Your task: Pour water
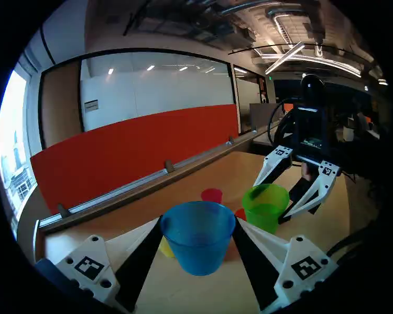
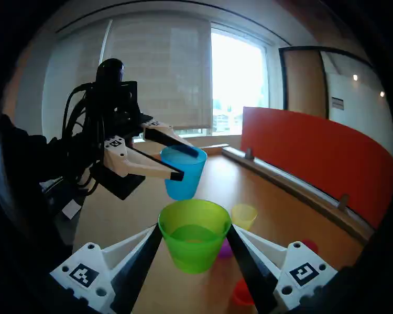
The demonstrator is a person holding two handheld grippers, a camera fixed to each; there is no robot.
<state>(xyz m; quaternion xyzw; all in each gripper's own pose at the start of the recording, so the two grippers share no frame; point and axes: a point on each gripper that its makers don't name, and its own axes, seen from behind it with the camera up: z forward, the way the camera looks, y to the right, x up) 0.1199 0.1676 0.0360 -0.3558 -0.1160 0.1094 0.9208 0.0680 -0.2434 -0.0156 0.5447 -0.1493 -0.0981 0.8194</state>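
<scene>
Left gripper view: left gripper (image 1: 198, 225) clamped on the blue cup (image 1: 198, 246), upright. The green cup (image 1: 264, 206) sits just ahead-right, held in the right gripper (image 1: 271, 200).

Right gripper view: right gripper (image 2: 194, 227) clenched on the green cup (image 2: 194, 246), some water inside. The blue cup (image 2: 182, 172) is up-left, rim higher. Its fill isn't readable.

Bright window glare, fisheye-bent edges
</scene>
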